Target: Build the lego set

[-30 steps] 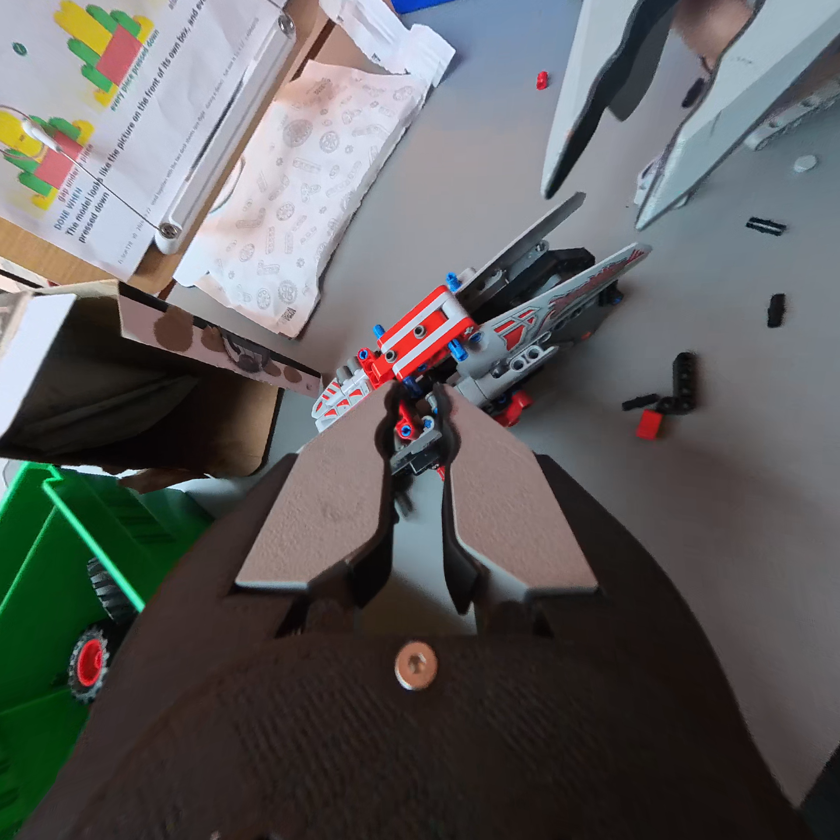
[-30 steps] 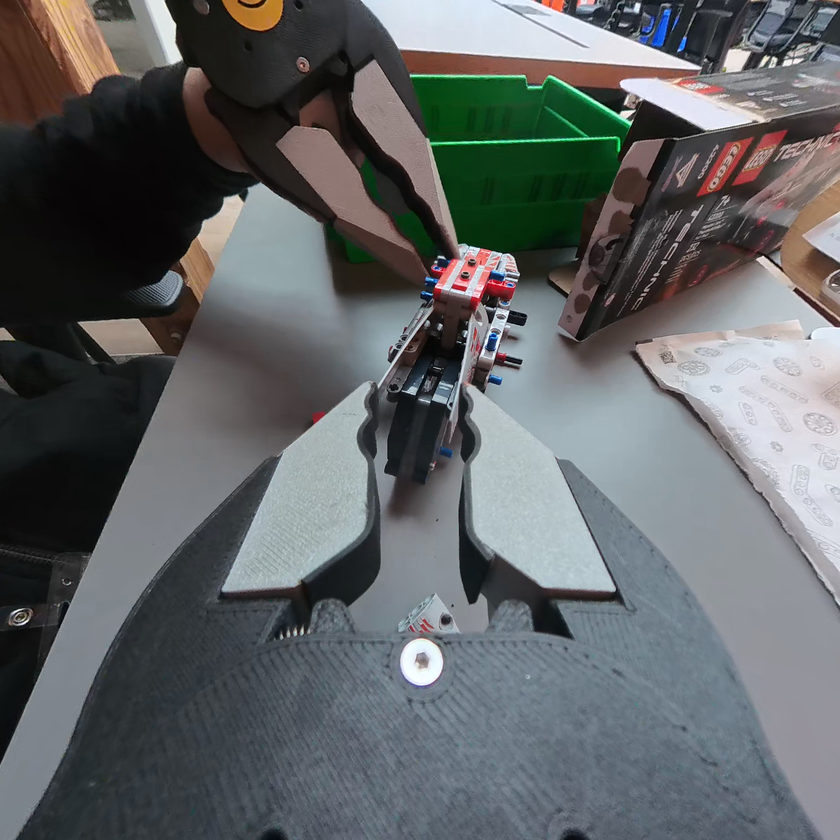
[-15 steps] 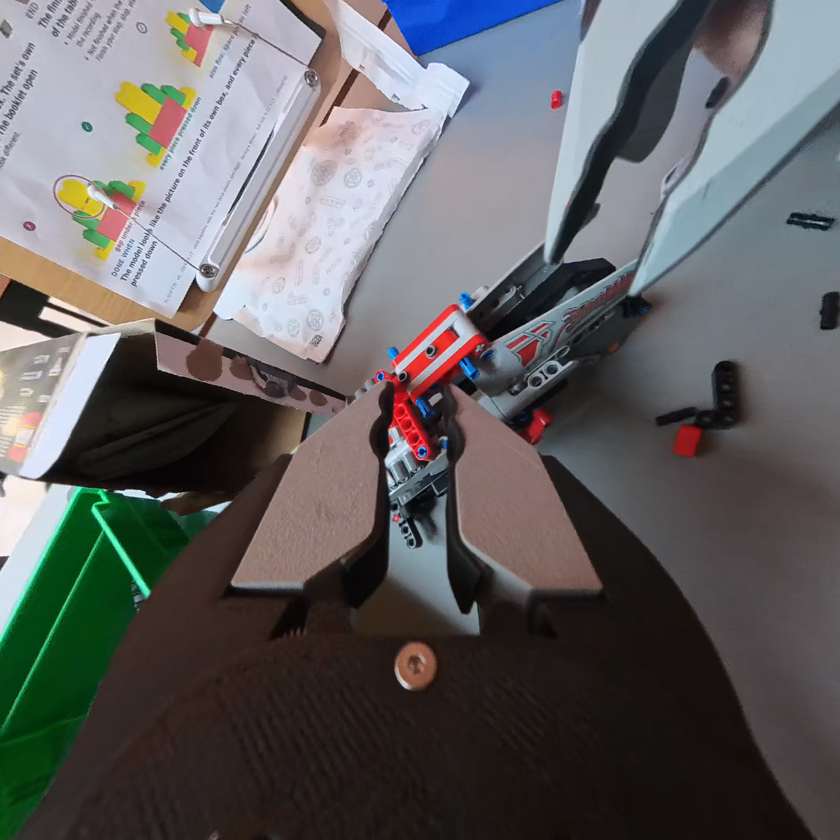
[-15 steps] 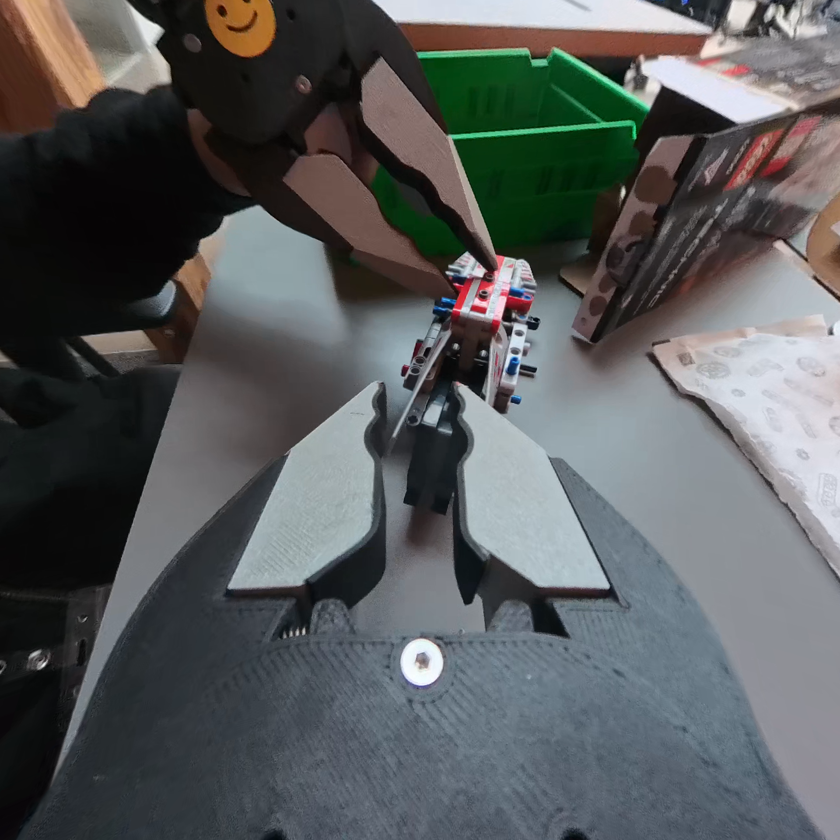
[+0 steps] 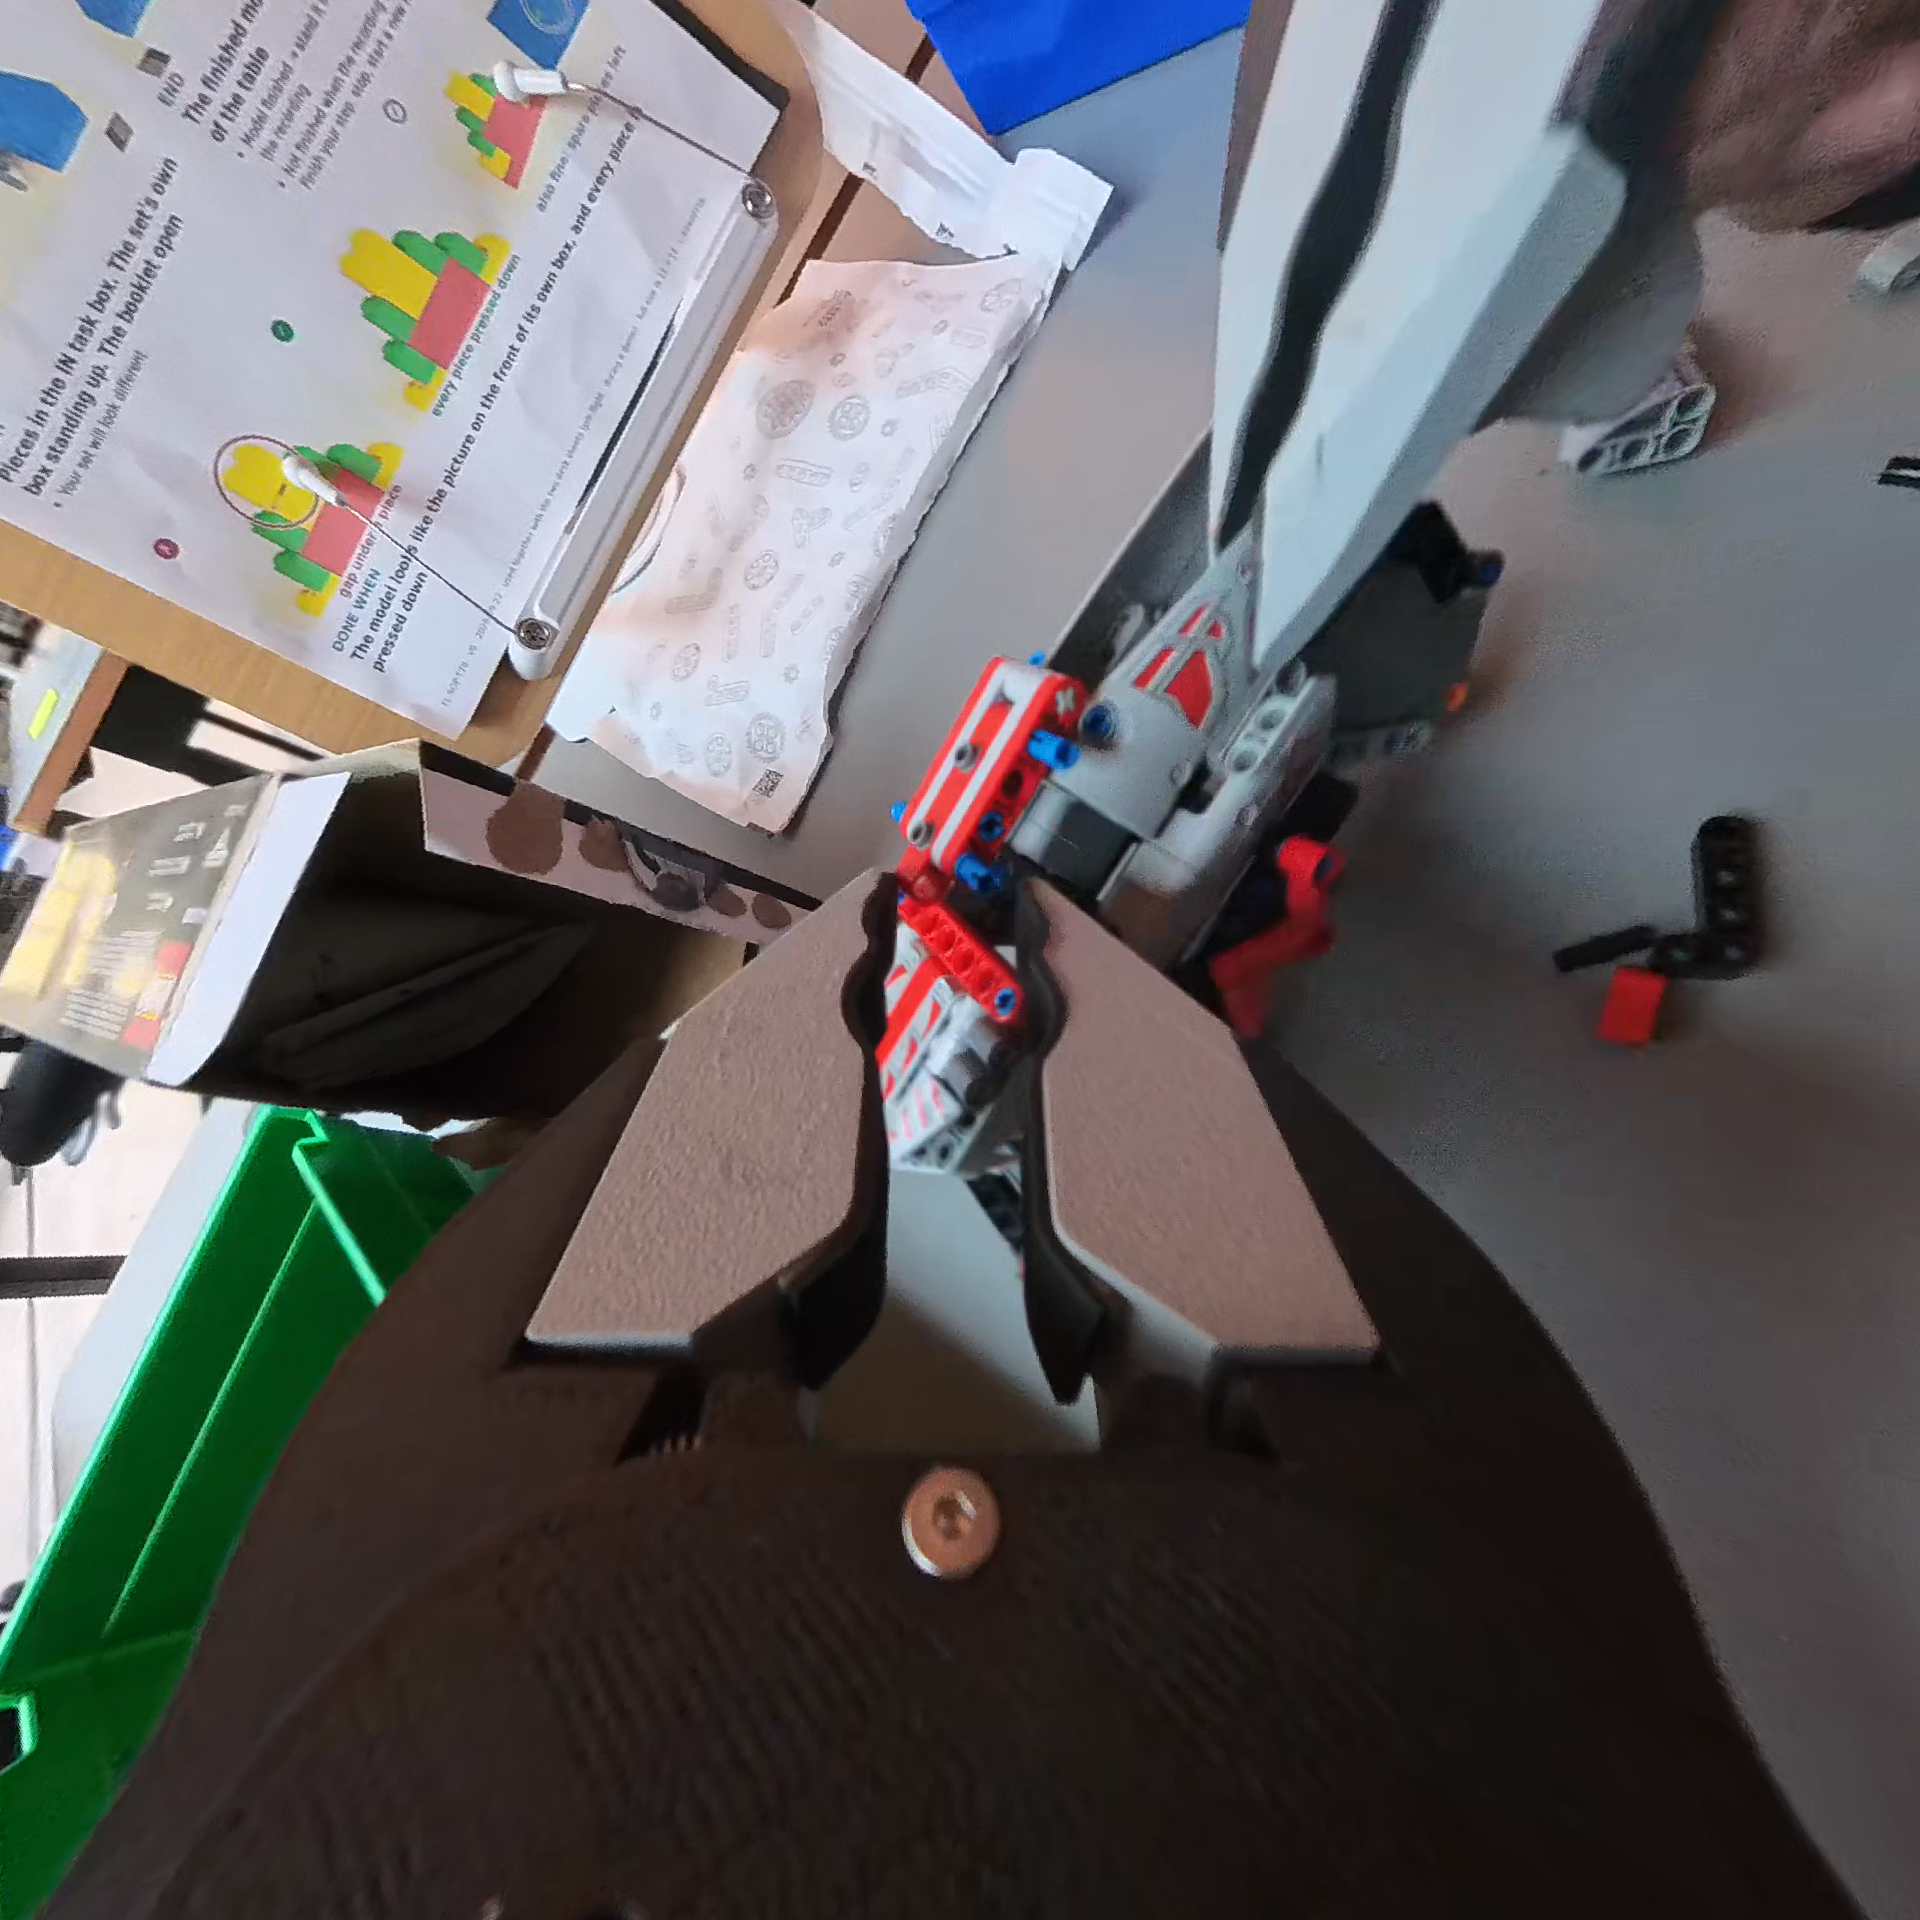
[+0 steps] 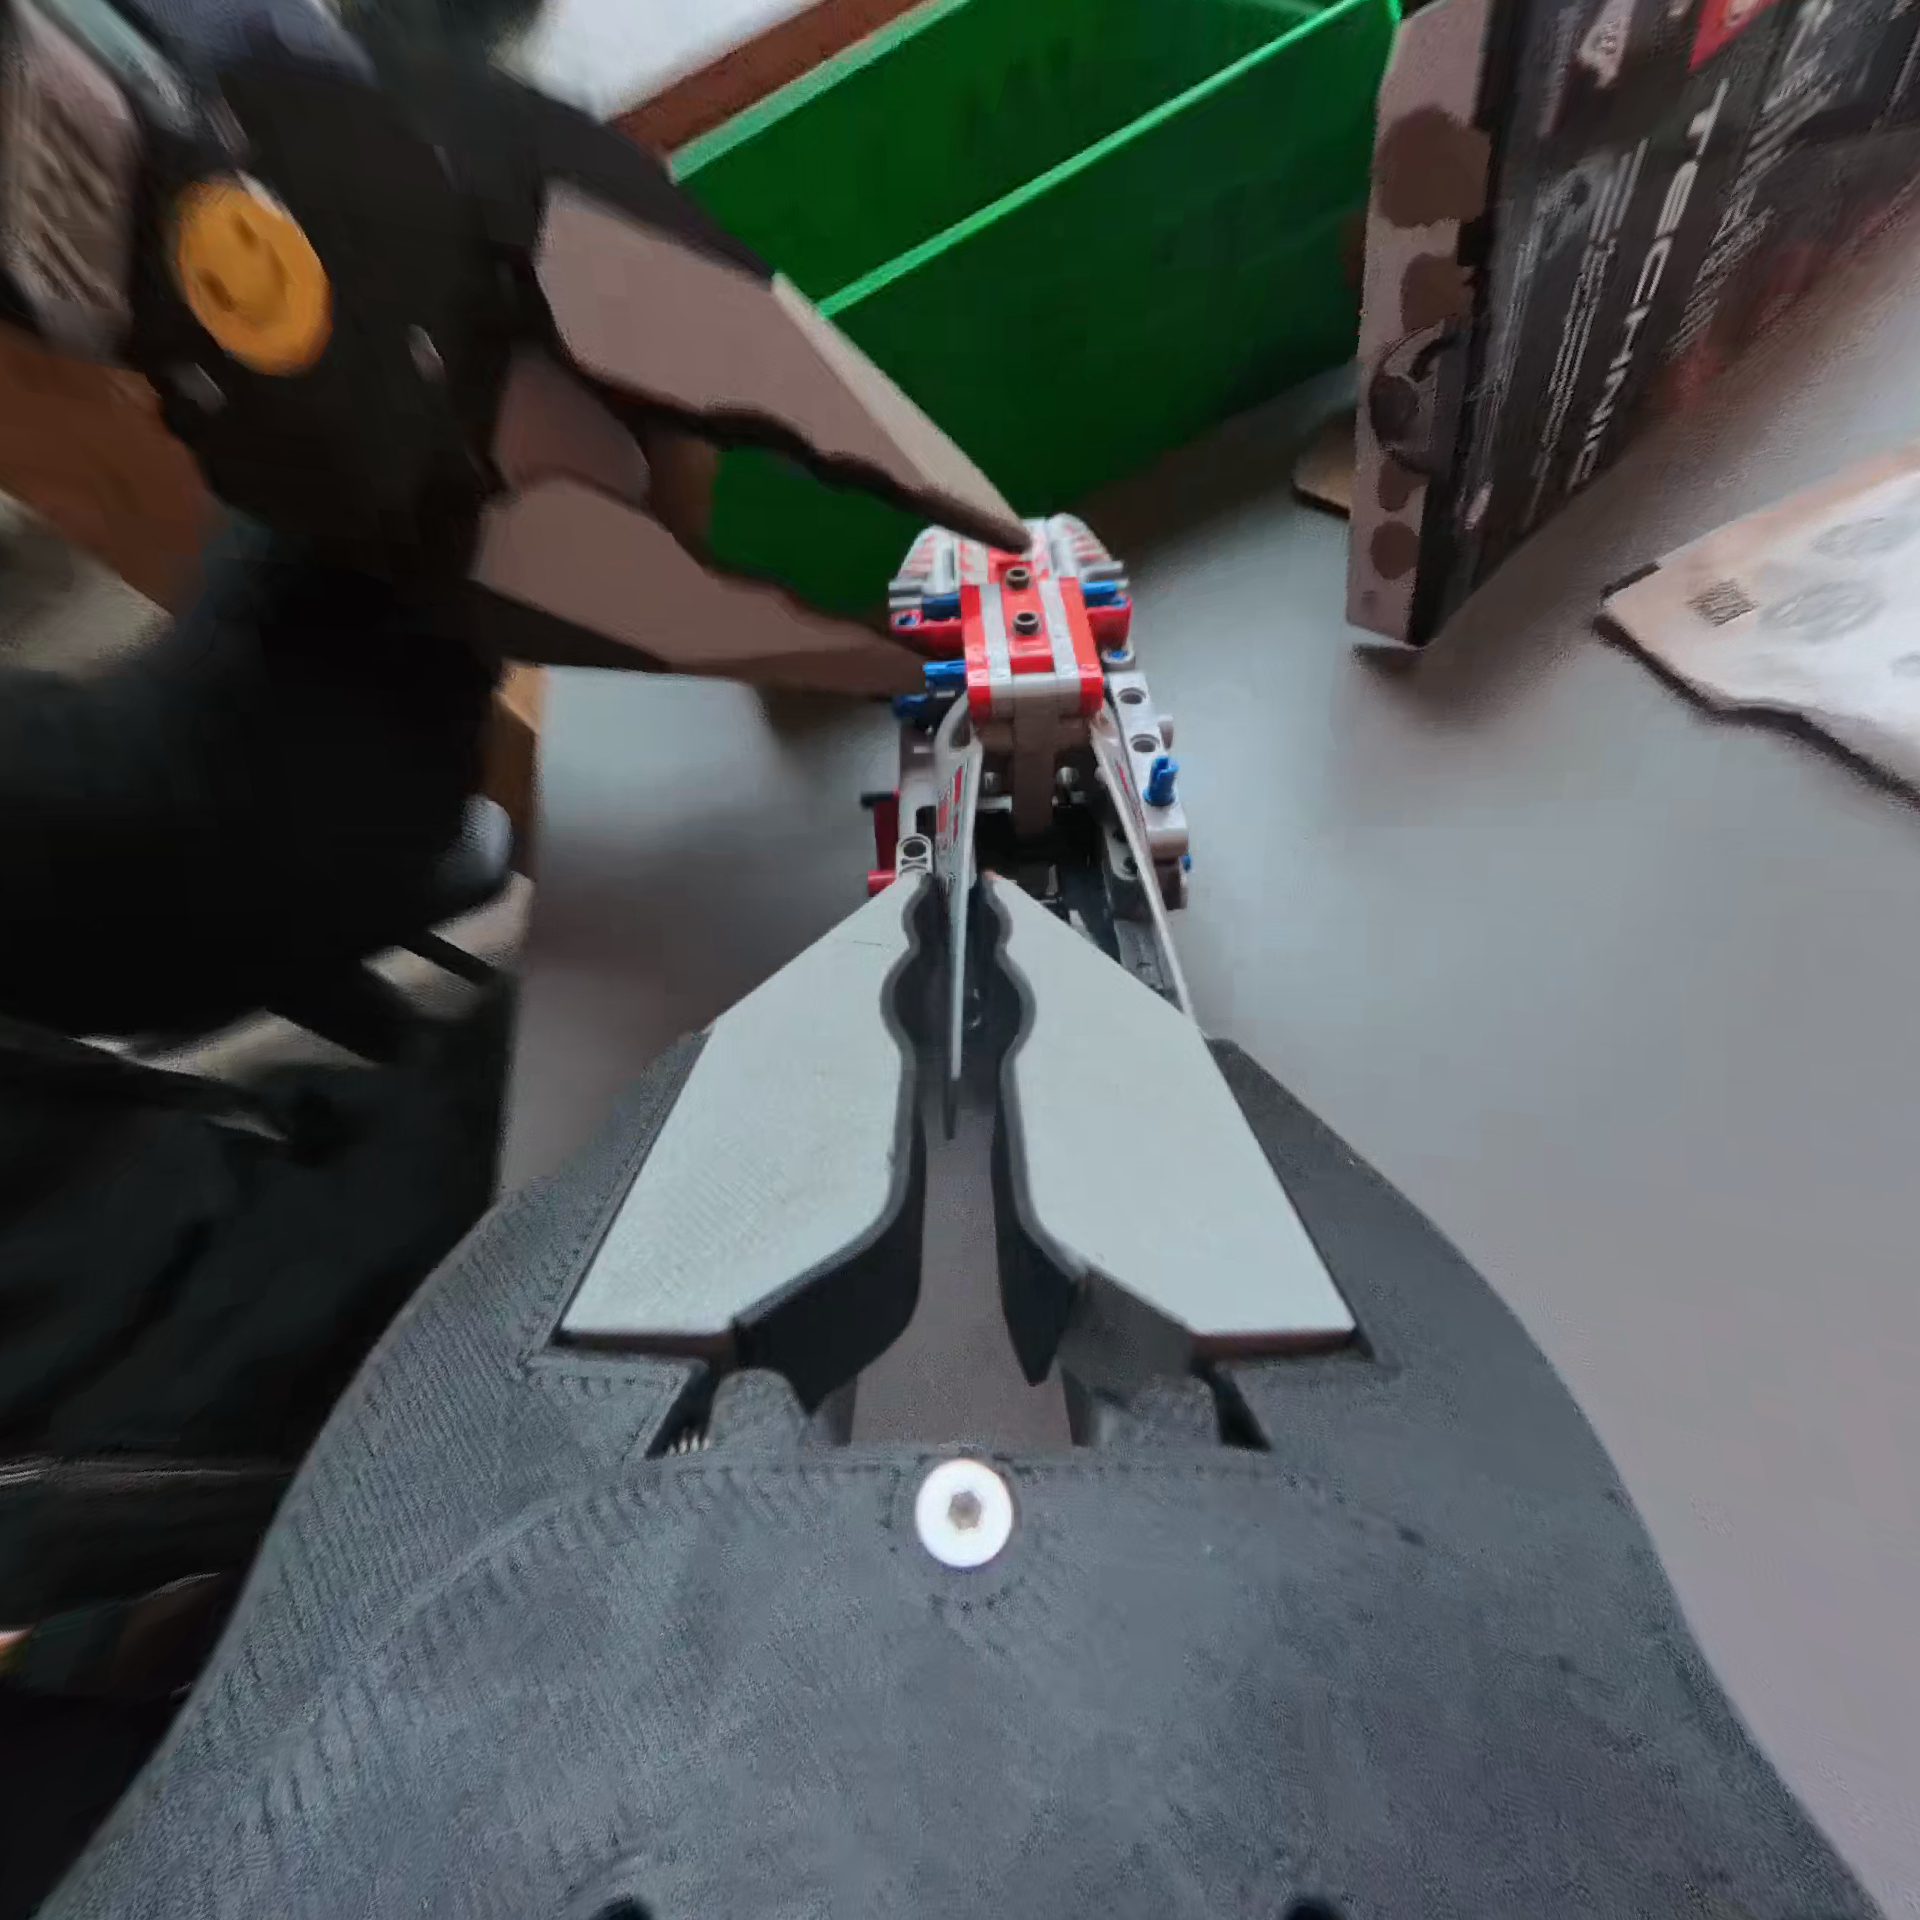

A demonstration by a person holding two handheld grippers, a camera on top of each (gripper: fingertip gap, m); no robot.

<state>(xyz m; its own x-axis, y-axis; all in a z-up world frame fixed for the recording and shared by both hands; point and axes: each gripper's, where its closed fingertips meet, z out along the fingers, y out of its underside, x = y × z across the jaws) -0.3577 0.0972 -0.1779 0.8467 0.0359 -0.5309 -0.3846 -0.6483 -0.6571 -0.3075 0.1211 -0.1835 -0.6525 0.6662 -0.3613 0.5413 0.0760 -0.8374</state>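
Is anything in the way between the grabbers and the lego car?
No, nothing visible. The left gripper is already closed on the lego model's red front end, and the right gripper pinches its thin grey side panel at the other end.

Around the lego model I see open grey table on its right side, where I could pass. On its left side the sleeve blocks me. Behind stand the green bin and the box. Small loose parts lie near.
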